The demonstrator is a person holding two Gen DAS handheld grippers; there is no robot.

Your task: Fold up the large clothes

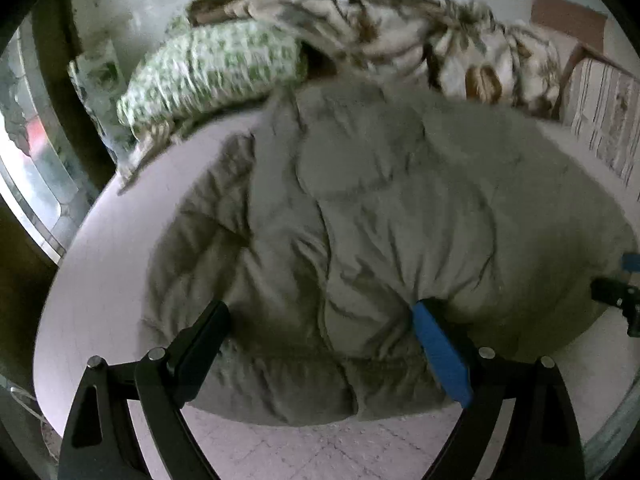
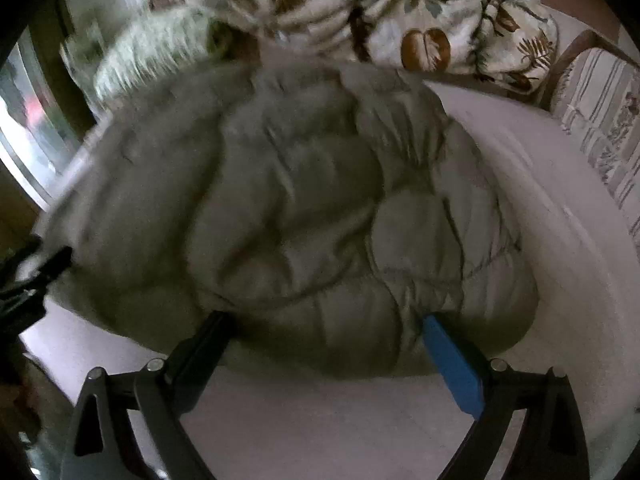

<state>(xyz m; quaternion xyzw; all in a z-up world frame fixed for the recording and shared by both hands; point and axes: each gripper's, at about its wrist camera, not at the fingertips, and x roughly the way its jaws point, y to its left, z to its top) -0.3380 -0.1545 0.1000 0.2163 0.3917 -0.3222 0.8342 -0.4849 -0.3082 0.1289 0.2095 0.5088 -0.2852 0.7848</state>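
Item: grey puffer jacket (image 1: pixel 360 208), spread on bed (image 1: pixel 100 280) for folding. My left hand-held gripper (image 1: pixel 320 320) & right hand-held gripper (image 2: pixel 326 330): both spread apart, straddling near hem, prob. lining up grabs.

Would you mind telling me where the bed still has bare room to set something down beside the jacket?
Bare pale sheet lies between the grey-green quilted puffer jacket and the bed's window-side edge, and a wider strip runs between the jacket and the striped chair. The far end is crowded: a green-patterned pillow and a leaf-print blanket.
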